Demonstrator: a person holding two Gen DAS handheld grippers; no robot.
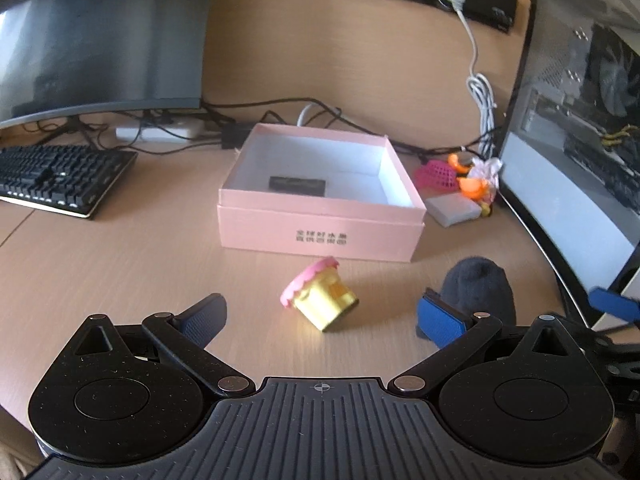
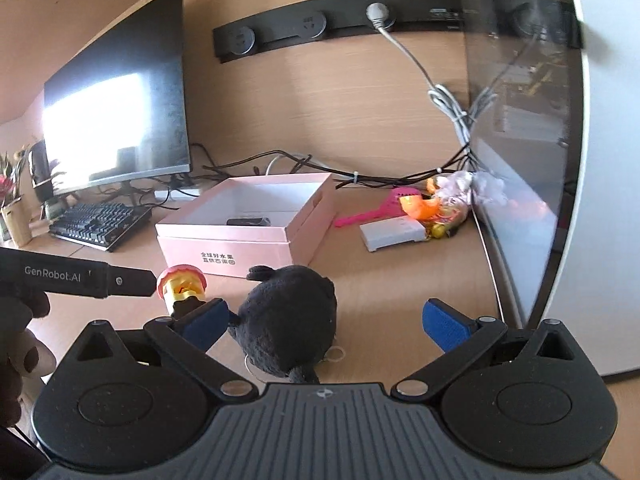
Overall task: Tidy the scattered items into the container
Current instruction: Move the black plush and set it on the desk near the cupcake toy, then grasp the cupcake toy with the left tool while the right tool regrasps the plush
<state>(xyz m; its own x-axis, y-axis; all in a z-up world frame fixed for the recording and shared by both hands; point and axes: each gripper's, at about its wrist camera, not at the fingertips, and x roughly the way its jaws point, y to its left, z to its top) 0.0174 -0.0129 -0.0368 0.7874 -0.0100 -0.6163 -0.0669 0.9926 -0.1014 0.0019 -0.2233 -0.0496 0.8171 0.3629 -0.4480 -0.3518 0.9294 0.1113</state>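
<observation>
The pink box (image 1: 320,224) stands open mid-desk with a small black item (image 1: 298,184) inside. A yellow toy cupcake with a pink top (image 1: 318,296) lies on its side in front of the box, between the spread fingers of my open left gripper (image 1: 322,316), untouched. Right of it sits a black plush toy (image 1: 476,292). In the right wrist view the plush (image 2: 288,320) sits between the fingers of my open right gripper (image 2: 326,322), close to the left finger. The cupcake (image 2: 182,284) and the box (image 2: 244,236) lie beyond, with the left gripper's body (image 2: 80,278) at the left.
A keyboard (image 1: 60,180) and monitor (image 1: 100,40) stand at the left, a computer case (image 1: 580,140) at the right. Beside the case lie a pink scoop (image 2: 376,208), orange pieces (image 2: 416,206) and a white block (image 2: 392,232). Cables run behind the box. A hand (image 2: 24,340) holds the left gripper.
</observation>
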